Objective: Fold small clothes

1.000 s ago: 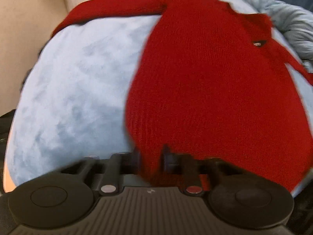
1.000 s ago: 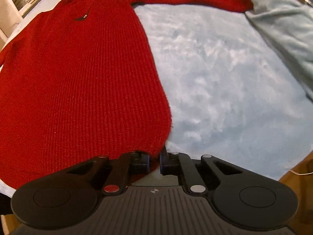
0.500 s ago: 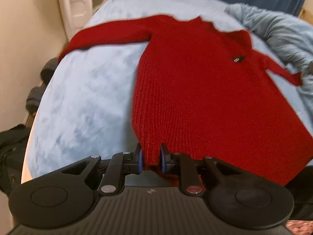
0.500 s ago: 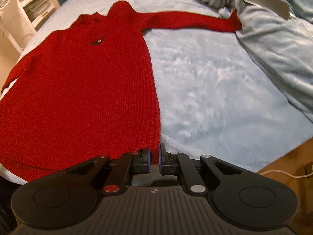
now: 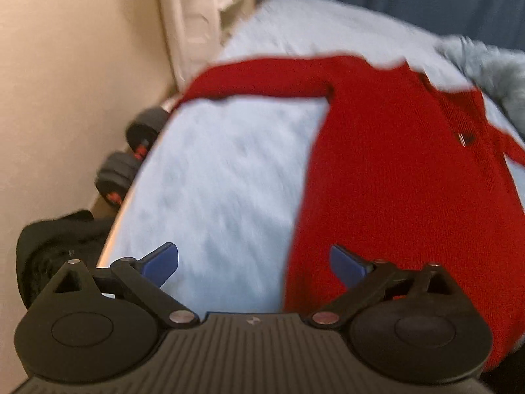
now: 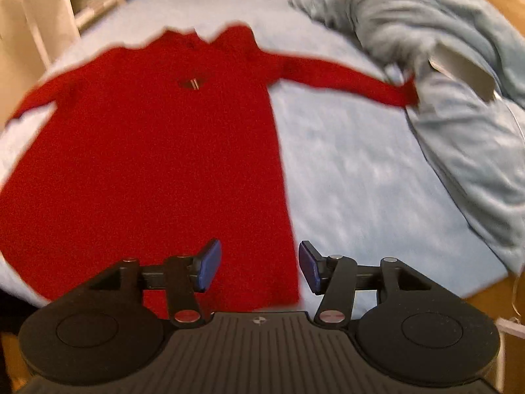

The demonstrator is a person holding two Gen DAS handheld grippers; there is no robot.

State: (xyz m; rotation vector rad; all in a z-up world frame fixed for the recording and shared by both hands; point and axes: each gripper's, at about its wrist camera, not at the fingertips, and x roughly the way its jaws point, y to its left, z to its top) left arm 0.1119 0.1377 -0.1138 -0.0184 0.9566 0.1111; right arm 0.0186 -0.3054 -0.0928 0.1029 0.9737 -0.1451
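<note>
A red knitted sweater (image 6: 147, 151) lies flat on the pale blue bed (image 6: 354, 177), both sleeves spread out sideways. In the left wrist view the sweater (image 5: 400, 177) fills the right half, one sleeve reaching left to the bed's edge. My left gripper (image 5: 254, 262) hangs above the sweater's near left hem corner, its jaws opening wide with nothing pressed between the blue pads. My right gripper (image 6: 259, 267) hovers above the near right hem corner. Its jaws are opening too, and the hem lies below them, free of the pads.
A rumpled grey-blue blanket (image 6: 459, 105) is heaped along the bed's right side, touching the right sleeve's cuff. Dumbbells (image 5: 131, 161) and a black bag (image 5: 55, 243) sit on the floor at the bed's left edge. A white shelf unit (image 6: 49, 10) stands at the far left.
Both grippers were shut on the sweater's near hem corners. They have let go, opened and risen away from the bed, so more of the sweater shows.
</note>
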